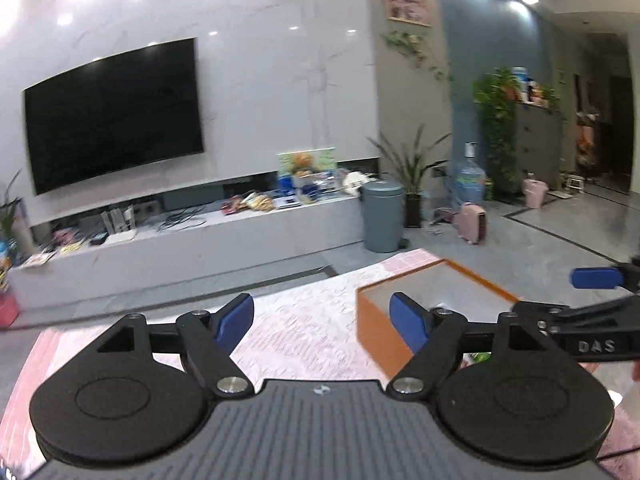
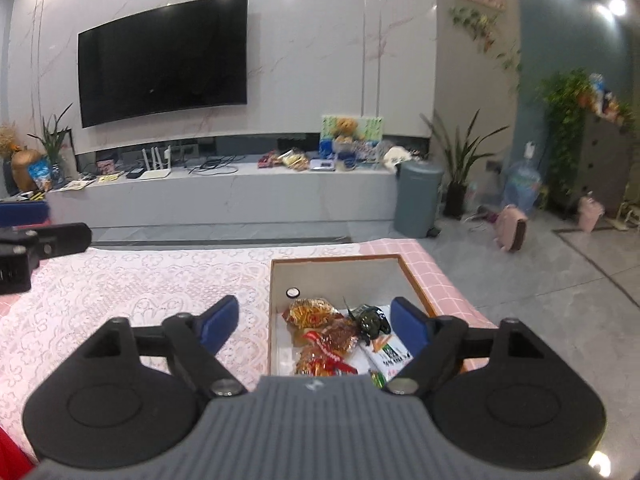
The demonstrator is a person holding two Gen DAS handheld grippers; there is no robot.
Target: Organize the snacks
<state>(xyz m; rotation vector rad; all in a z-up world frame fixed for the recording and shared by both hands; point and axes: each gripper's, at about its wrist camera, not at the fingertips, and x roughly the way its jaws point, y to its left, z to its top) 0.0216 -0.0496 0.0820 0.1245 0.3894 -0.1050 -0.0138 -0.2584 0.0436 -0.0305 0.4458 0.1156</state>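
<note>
An orange box (image 2: 416,276) with a white inside stands on the right part of the table; it also shows in the left wrist view (image 1: 374,332). Inside lie several snack packets: an orange-yellow bag (image 2: 310,312), a red-orange packet (image 2: 324,354), a dark green packet (image 2: 370,322) and a white packet (image 2: 390,356). My right gripper (image 2: 314,326) is open and empty, above the box's near end. My left gripper (image 1: 322,322) is open and empty, over the cloth left of the box. The right gripper's blue fingertip (image 1: 596,278) shows at the right edge of the left wrist view.
The table has a white lace cloth (image 2: 140,280) over a pink checked cover (image 2: 436,276). Beyond it are a grey floor, a low TV bench (image 2: 240,196) with clutter, a wall TV (image 2: 164,56), a grey bin (image 2: 418,200) and plants.
</note>
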